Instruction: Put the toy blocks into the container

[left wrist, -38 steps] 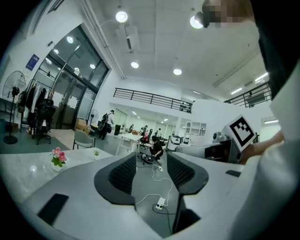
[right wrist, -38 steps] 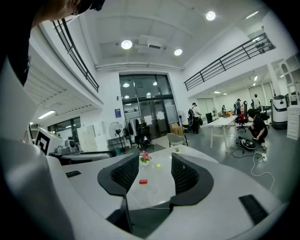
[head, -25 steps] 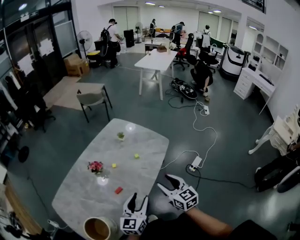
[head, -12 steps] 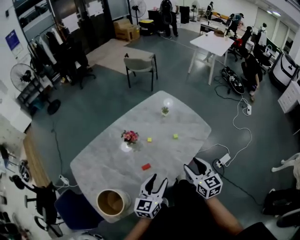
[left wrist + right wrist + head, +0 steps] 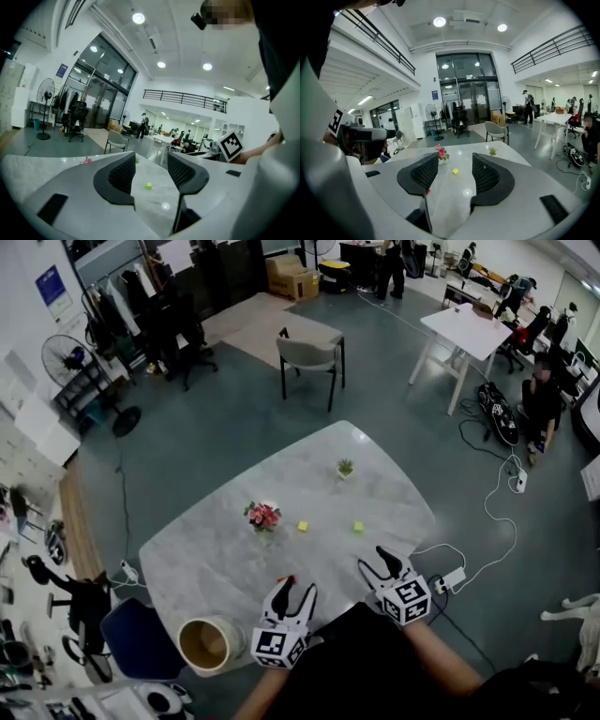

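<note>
**Toy blocks (image 5: 303, 526) loose on the table (image 5: 216, 549), tub (image 5: 208, 643) at the near-left corner**

From the head view I count three blocks, all lying on the grey marble top and none of them in the tub. A yellow block (image 5: 303, 526) and a green block (image 5: 358, 527) sit side by side near the middle, apart from each other. A red block (image 5: 284, 579) lies nearer to me, partly covered by the tip of the left gripper (image 5: 294, 589).

The tub is round and open-topped, and it stands just left of the left gripper at the table's near edge. I see only its plain tan inside.

A pot of pink flowers (image 5: 263, 516) stands left of the yellow block. A small green plant (image 5: 345, 468) stands further back.

In its own view the left gripper (image 5: 151, 171) has its fingers spread wide and grips nothing. The green block (image 5: 148, 186) shows on the table in the gap, well ahead of them. The right gripper (image 5: 372, 561) hangs over the near-right edge. Its own view shows it (image 5: 455, 176) just as wide open and empty. The yellow block (image 5: 455, 172) lies far off between the fingers, with the flowers (image 5: 440, 152) and the plant (image 5: 492, 151) beyond.
</note>
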`<state>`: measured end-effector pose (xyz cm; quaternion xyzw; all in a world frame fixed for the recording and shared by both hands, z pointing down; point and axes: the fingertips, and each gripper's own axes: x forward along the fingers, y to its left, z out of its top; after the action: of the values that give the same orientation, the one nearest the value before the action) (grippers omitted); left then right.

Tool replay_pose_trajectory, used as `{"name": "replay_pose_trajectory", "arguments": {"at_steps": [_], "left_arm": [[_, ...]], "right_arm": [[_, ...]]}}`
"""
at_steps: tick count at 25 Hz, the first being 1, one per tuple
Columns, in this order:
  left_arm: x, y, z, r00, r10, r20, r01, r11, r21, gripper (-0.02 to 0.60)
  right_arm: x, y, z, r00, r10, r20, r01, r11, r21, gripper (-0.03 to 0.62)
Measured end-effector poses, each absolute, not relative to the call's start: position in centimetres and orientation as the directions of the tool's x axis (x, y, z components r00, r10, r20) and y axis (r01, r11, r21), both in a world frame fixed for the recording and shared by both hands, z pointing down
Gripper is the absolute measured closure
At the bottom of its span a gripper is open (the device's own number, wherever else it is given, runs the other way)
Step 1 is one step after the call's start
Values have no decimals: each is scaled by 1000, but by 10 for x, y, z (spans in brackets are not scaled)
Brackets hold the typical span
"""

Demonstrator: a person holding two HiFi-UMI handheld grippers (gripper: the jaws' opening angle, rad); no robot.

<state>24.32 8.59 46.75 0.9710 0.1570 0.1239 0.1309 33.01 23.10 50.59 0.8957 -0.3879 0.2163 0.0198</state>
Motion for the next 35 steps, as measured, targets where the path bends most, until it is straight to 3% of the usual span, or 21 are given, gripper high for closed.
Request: {"name": "replay_pose_trajectory", "arguments": {"at_steps": [11, 19, 26, 35], "left_arm": [[299, 101, 493, 923, 268, 275, 174, -930, 323, 390], [312, 100, 511, 941, 131, 312, 12, -934, 357, 390], [311, 92, 527, 935, 4, 356, -142, -913, 382, 390], [308, 86, 535, 915, -76, 396, -241, -891, 386, 390]], "right_arm": [[394, 236, 607, 338, -743, 577, -835, -520, -181, 385], [434, 250, 699, 208, -649, 732, -928, -367, -61, 385], [466, 244, 759, 98, -605, 790, -950, -295, -108, 385], [476, 236, 802, -10, -536, 844, -971, -196, -136, 385]]}}
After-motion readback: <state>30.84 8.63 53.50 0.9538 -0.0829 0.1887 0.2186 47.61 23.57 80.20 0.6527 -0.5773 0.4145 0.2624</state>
